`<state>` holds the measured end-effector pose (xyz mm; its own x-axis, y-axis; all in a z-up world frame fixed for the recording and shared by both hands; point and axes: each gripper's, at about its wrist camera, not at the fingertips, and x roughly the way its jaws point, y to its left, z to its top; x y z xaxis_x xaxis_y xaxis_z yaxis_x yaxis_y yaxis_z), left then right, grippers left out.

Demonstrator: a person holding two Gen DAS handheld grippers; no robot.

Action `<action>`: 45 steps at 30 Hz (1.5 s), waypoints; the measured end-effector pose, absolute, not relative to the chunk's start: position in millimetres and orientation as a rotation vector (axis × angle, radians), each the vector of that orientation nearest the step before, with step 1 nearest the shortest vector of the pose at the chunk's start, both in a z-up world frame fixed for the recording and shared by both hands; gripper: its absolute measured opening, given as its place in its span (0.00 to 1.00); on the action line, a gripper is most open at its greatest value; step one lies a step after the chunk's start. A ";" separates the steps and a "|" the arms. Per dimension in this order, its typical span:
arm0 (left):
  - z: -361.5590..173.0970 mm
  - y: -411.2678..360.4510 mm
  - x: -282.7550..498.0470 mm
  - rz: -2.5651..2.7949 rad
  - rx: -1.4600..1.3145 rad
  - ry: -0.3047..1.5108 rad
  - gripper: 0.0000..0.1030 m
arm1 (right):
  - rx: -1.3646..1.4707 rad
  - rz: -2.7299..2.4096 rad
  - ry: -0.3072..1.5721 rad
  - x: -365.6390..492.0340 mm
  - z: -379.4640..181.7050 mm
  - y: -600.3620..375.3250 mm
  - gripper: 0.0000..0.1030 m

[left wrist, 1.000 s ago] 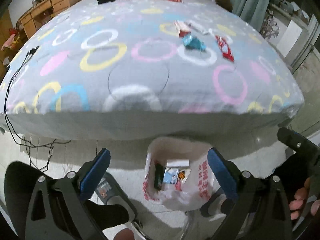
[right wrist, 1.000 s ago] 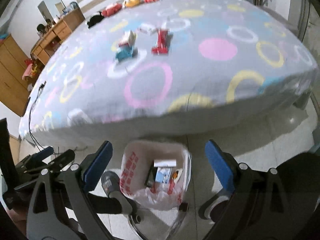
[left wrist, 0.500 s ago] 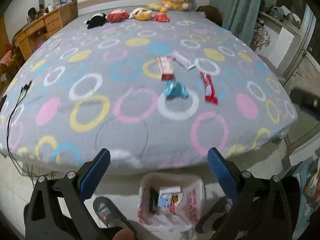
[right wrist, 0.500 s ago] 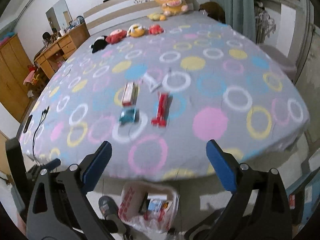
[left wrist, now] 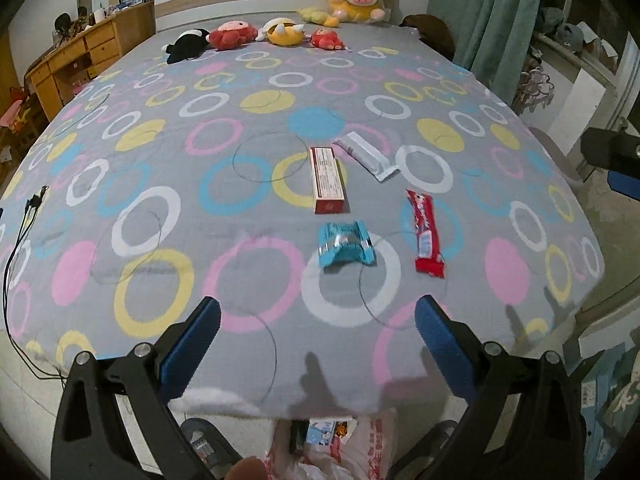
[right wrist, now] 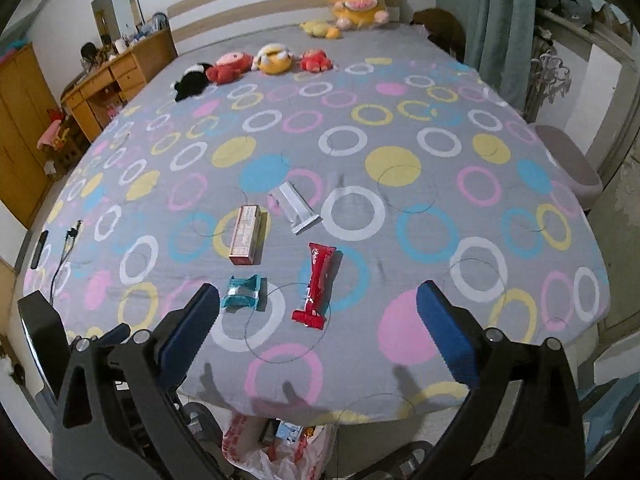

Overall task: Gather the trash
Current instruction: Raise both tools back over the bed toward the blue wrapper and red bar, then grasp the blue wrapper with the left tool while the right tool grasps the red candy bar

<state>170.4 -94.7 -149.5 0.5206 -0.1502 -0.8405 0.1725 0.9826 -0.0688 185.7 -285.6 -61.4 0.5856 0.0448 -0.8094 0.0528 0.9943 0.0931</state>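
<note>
Trash on bed (left wrist: 160, 208) with grey ring-patterned cover: crumpled teal foil wrapper (left wrist: 346, 243), red candy-bar wrapper (left wrist: 426, 235), red-and-white cardboard box (left wrist: 327, 180), white flat sachet (left wrist: 366, 155). Wrappers likely light, soft, slippery; pinch across middle. Box stiffer; grip across narrow sides. Left hand-held gripper (left wrist: 317, 346) and right hand-held gripper (right wrist: 316, 334) both spread wide, holding nothing, above near bed edge. White plastic trash bag (right wrist: 244, 440) on floor below, already holding scraps. Plush toys (left wrist: 236, 36) by headboard, well apart. Nothing blocks reach.

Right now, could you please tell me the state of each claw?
Left claw: open, holding nothing.
Right claw: open, holding nothing.
</note>
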 end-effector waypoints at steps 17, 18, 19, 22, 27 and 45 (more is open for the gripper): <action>-204.4 -122.8 250.8 -0.204 0.018 1.135 0.92 | 0.173 -0.050 1.221 290.3 -158.8 -297.2 0.93; -207.5 -126.1 254.6 -0.203 0.031 1.141 0.92 | 0.171 -0.049 1.231 294.7 -162.9 -296.6 0.93; -209.3 -128.3 256.7 -0.201 0.040 1.141 0.92 | 0.166 -0.052 1.245 299.0 -167.9 -296.0 0.93; -219.3 -131.5 265.6 -0.189 0.067 1.152 0.92 | 0.159 -0.053 1.277 308.9 -180.6 -294.0 0.93; -234.8 -129.3 275.5 -0.176 0.071 1.179 0.92 | 0.169 -0.054 1.336 322.6 -203.9 -289.2 0.93; -263.6 -139.8 293.7 -0.182 0.090 1.220 0.92 | 0.160 -0.102 1.464 341.7 -270.5 -277.2 0.95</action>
